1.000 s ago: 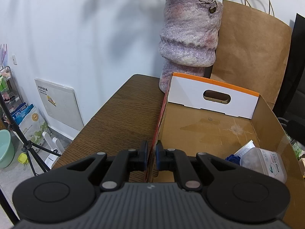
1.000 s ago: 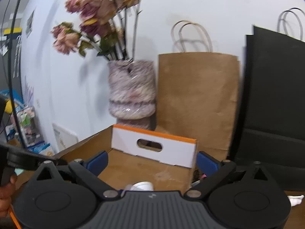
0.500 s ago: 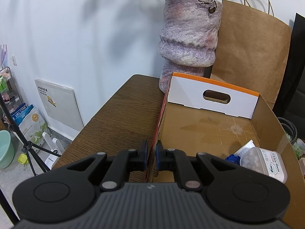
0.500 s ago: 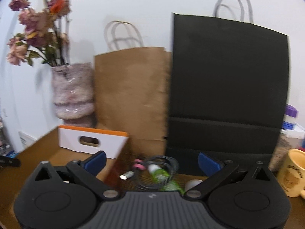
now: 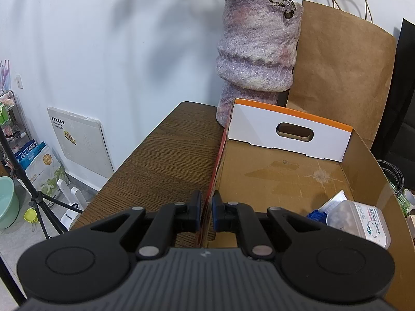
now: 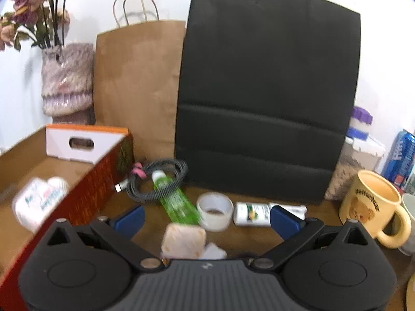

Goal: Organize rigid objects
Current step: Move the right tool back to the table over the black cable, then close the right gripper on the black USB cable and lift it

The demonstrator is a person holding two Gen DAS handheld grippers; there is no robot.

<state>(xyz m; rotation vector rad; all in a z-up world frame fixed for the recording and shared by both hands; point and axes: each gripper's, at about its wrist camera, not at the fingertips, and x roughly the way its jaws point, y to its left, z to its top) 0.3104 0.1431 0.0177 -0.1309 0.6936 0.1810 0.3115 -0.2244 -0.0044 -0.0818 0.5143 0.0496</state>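
Clamping the near left wall of the cardboard box (image 5: 282,181) between its pads, the left gripper (image 5: 206,208) is sitting low in the middle of the left wrist view, jaws drawn together on the thin red-printed edge. Inside the box, at the lower right of the frame, a clear plastic jar (image 5: 359,220) is lying on its side next to a blue cap (image 5: 315,213). The box is resting on a dark wooden table (image 5: 166,160), with a mottled purple vase (image 5: 256,54) and a brown paper bag (image 5: 342,72) standing behind it in the upper right. In the right wrist view, somewhat blurred, the right gripper (image 6: 207,219) is hanging with its jaws spread wide and nothing between the pads. Beyond it in the centre of the frame, a green bottle (image 6: 176,199), a roll of tape (image 6: 214,208) and a white bottle (image 6: 255,213) are lying on the table, with a coiled grey cable (image 6: 155,178) behind them. A yellow mug (image 6: 373,204) is standing at the right edge, a black bag (image 6: 269,90) is filling the upper centre, and the box is occupying the left side.
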